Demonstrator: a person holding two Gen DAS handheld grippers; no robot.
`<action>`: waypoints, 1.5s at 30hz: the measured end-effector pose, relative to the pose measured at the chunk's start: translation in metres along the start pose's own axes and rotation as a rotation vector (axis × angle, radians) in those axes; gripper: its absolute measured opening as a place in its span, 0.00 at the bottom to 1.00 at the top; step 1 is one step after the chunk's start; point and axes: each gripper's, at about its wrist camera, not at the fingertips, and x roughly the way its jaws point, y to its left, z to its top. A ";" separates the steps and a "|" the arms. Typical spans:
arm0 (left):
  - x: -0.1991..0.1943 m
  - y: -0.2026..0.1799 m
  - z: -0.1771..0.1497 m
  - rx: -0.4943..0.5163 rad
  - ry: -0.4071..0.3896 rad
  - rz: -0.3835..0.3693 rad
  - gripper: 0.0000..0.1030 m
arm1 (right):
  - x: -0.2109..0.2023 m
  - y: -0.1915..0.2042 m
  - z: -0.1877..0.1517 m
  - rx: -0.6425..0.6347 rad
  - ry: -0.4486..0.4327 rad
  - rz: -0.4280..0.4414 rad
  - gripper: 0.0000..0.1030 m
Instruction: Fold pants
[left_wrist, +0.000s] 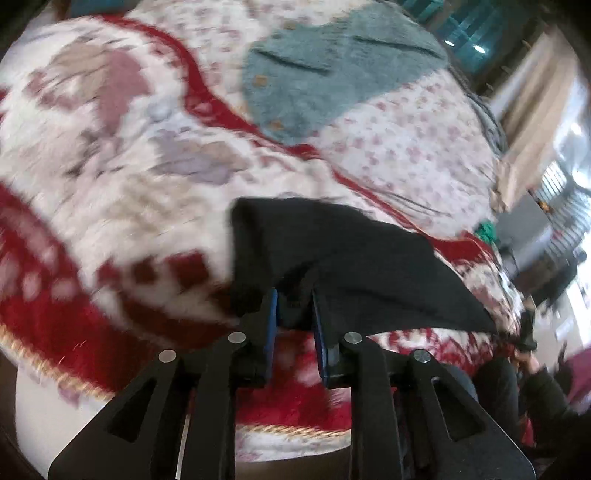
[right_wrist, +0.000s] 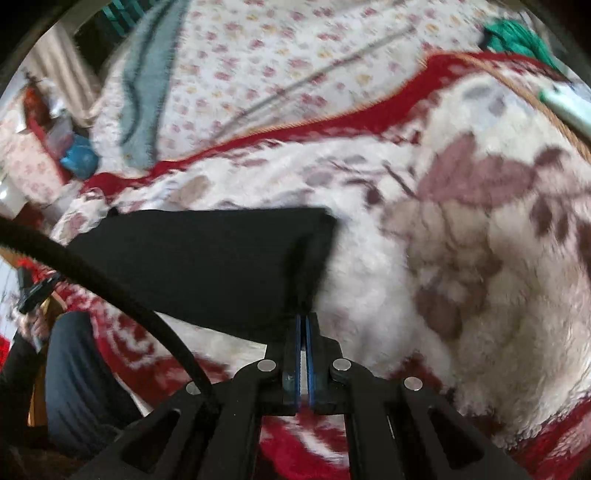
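The black pants (left_wrist: 351, 266) hang stretched between both grippers above a fluffy red and white blanket (left_wrist: 110, 184). My left gripper (left_wrist: 293, 299) is shut on a thick bunch of the black cloth at one corner. In the right wrist view the pants (right_wrist: 207, 266) spread to the left. My right gripper (right_wrist: 304, 317) is shut tight on their other corner, jaws nearly touching. Both views are blurred by motion.
A grey-blue knitted cardigan (left_wrist: 332, 74) lies further back on a floral sheet (left_wrist: 406, 140); it also shows in the right wrist view (right_wrist: 147, 92). A green cloth (right_wrist: 517, 33) lies at the far right. The person's legs (right_wrist: 81, 369) are at the bed edge.
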 end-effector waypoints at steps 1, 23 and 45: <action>-0.005 0.005 -0.001 -0.028 -0.020 0.008 0.16 | 0.002 -0.008 0.000 0.025 0.009 -0.030 0.02; 0.057 -0.059 0.004 -0.527 0.270 -0.206 0.54 | 0.025 0.147 0.035 -0.285 -0.030 -0.200 0.04; 0.051 -0.088 0.094 0.014 -0.003 0.450 0.04 | 0.046 0.118 0.038 -0.119 0.094 -0.129 0.07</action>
